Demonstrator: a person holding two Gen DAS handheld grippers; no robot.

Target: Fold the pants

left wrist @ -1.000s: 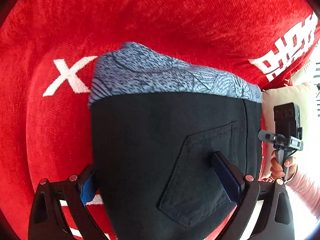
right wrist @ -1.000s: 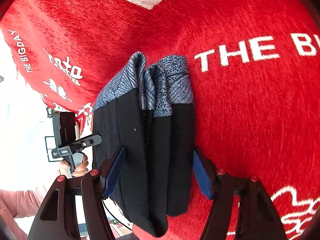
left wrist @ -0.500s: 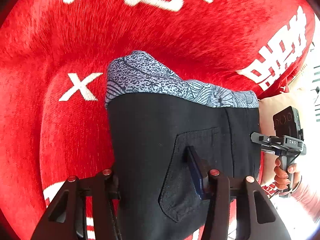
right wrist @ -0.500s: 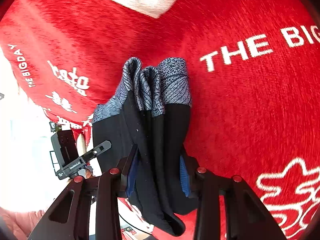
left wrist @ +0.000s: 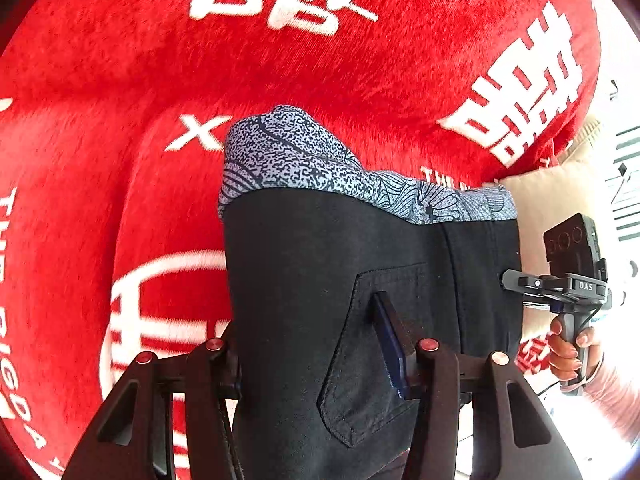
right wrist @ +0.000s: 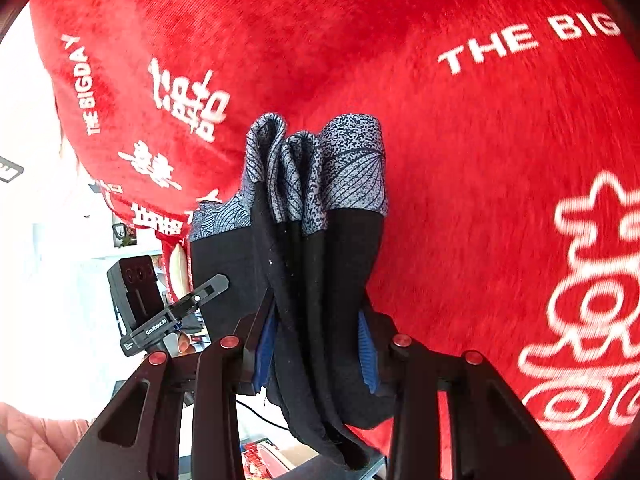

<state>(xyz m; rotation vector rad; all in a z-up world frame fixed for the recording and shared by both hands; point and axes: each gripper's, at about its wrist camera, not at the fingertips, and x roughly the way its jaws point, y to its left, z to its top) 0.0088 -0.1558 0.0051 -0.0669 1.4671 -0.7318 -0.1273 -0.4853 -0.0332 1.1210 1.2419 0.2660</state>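
The black pants (left wrist: 328, 280) have grey patterned cuffs (left wrist: 304, 160) and a back pocket (left wrist: 376, 340). They hang folded in several layers above the red cloth. My left gripper (left wrist: 316, 344) is shut on the pants near the pocket; its left finger is hidden behind the fabric. My right gripper (right wrist: 316, 332) is shut on the bunched layers of the pants (right wrist: 320, 264), with the cuffs (right wrist: 320, 168) pointing away. Each gripper's camera unit shows in the other's view, the right one (left wrist: 572, 264) and the left one (right wrist: 140, 300).
A red plush cloth (left wrist: 120, 160) with white lettering covers the surface below, also in the right wrist view (right wrist: 500, 160). Its edge drops off at the right of the left view, by a beige cushion (left wrist: 560, 192). A bright room lies beyond the edge.
Both grippers have closed on the pants and lifted them. The red cloth's lettering has shifted in both views as the grippers moved.
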